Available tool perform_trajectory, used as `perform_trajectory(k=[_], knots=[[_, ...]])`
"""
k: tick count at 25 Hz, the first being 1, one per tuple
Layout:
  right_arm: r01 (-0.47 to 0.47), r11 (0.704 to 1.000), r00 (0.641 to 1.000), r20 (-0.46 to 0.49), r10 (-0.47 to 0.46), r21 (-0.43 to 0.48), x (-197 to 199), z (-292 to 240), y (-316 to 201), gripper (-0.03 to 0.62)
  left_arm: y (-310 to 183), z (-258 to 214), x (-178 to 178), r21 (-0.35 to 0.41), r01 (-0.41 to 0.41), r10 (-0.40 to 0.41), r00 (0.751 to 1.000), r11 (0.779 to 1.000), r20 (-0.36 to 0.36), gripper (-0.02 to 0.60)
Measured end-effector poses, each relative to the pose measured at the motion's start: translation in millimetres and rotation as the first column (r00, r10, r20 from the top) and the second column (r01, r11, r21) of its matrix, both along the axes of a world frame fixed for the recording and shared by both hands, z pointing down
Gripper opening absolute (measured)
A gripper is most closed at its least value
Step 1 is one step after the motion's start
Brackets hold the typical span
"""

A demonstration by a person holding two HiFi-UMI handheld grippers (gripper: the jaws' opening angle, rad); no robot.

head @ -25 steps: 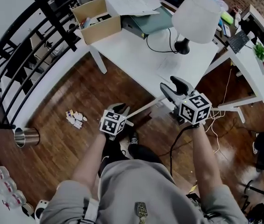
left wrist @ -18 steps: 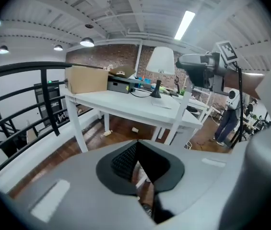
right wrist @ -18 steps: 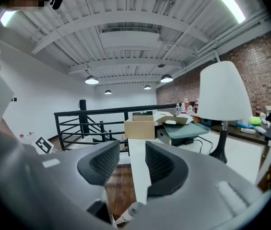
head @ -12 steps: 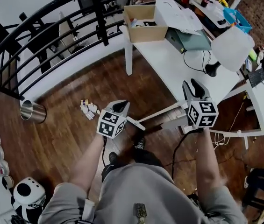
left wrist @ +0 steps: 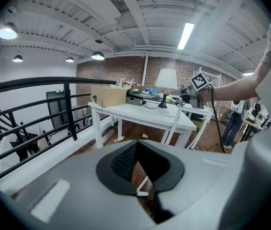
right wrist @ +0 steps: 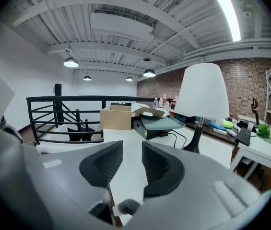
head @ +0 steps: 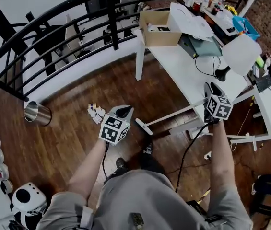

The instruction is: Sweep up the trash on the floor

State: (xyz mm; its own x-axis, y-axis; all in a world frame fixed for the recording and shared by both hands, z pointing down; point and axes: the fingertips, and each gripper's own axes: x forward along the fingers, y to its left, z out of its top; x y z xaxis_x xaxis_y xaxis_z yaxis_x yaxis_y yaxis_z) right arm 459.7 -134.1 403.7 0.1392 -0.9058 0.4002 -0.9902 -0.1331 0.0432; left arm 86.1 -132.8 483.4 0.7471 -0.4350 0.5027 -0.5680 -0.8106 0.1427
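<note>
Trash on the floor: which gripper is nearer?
Left. The left gripper hangs beside the trash; the right gripper, jaws just closing, nothing visible between them, is far off at the table.

Table (head: 173,66): white, under the fingers of the right gripper (head: 212,87)
Lamp (head: 243,51): white shade, beyond those fingers
Cardboard box (head: 155,35): open, table's far end
Metal can (head: 38,114): well left of the left gripper (head: 124,110)
Railing (head: 53,18): black, curved

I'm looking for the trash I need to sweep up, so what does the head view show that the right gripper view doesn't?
Only the head view: the trash pile on the floor and the metal bin. Only the right gripper view: the ceiling with its hanging lamps. Both: the white table, the cardboard box, the white-shaded lamp and the black railing.
</note>
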Motion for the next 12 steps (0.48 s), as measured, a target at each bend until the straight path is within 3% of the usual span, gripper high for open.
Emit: perform_trajectory(k=[7, 10, 12], knots=[[-0.015, 0.994, 1.000, -0.022, 0.018, 0.109, 2.1, -40.8, 14.0, 0.119, -8.3, -11.3, 10.7, 0.013, -0.007, 0.007, 1.000, 1.000, -0.018, 0.007], [0.013, 0.986, 1.000, -0.030, -0.008, 0.165, -16.1, -70.6, 10.5, 0.110, -10.8, -17.3, 1.6, 0.022, 0.014, -0.013, 1.000, 1.000, -0.026, 0.008], [0.047, 0.979, 0.999, -0.023, -0.043, 0.199, -39.4, -84.9, 8.0, 0.070, -12.3, -22.0, -6.3, 0.030, 0.036, -0.035, 0.999, 0.999, -0.033, 0.007]])
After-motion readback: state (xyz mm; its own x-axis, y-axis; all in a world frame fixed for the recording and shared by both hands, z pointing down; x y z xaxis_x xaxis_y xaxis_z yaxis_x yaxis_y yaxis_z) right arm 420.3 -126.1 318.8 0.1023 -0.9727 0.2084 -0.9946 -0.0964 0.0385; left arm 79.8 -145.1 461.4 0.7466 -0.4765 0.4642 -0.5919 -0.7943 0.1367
